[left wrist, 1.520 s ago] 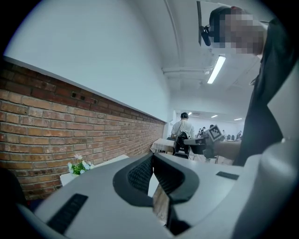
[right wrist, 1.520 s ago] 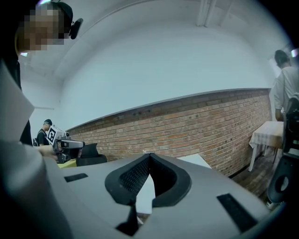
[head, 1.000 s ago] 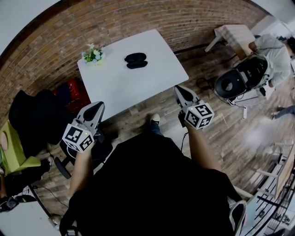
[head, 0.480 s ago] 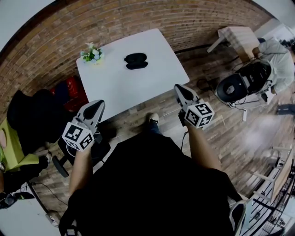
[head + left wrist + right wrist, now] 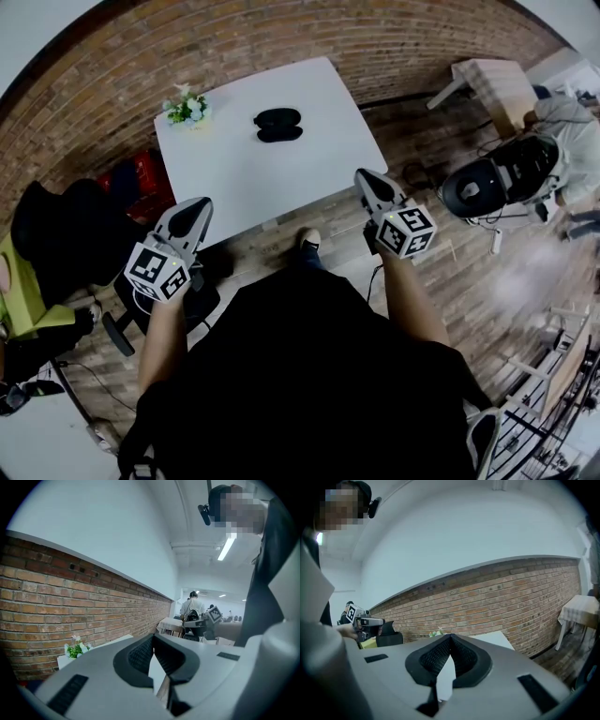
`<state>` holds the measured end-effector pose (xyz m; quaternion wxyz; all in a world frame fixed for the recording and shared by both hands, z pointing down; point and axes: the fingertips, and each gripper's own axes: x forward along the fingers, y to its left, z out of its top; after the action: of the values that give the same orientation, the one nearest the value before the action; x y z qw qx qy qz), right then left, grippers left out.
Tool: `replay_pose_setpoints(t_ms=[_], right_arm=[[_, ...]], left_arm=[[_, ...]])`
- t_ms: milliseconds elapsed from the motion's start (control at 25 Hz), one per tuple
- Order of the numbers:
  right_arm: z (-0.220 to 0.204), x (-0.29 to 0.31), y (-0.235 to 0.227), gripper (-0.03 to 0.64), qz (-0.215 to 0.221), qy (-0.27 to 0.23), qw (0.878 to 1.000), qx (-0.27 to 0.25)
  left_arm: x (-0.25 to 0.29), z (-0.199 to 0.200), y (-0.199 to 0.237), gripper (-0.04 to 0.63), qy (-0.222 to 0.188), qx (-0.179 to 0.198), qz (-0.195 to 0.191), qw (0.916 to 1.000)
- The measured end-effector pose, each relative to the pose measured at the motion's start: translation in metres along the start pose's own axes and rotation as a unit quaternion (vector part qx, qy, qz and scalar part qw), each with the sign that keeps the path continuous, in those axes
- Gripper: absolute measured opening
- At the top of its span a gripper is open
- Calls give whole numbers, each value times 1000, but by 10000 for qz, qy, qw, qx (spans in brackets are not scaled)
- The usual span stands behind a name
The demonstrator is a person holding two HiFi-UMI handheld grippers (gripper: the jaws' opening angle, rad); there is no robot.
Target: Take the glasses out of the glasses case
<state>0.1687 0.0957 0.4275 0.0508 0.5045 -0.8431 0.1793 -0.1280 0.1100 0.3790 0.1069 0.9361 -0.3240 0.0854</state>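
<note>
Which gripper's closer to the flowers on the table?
Left. The left gripper hangs short of the table's near left side, flowers beyond it; the right gripper hangs off the near right corner.

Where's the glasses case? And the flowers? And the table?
Case (image 5: pixel 277 119): head view, on its dark shell.
Flowers (image 5: pixel 188 111): head view, on the green leaves.
Table (image 5: pixel 244 178): head view, on the bare white top.
</note>
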Motion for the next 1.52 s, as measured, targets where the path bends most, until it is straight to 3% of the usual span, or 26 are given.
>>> replay_pose_setpoints(t_ms=[1520], right_arm=[[25, 80, -110, 17, 507, 356, 9980, 142]], left_arm=[[125, 25, 30, 11, 194, -145, 288, 9993]])
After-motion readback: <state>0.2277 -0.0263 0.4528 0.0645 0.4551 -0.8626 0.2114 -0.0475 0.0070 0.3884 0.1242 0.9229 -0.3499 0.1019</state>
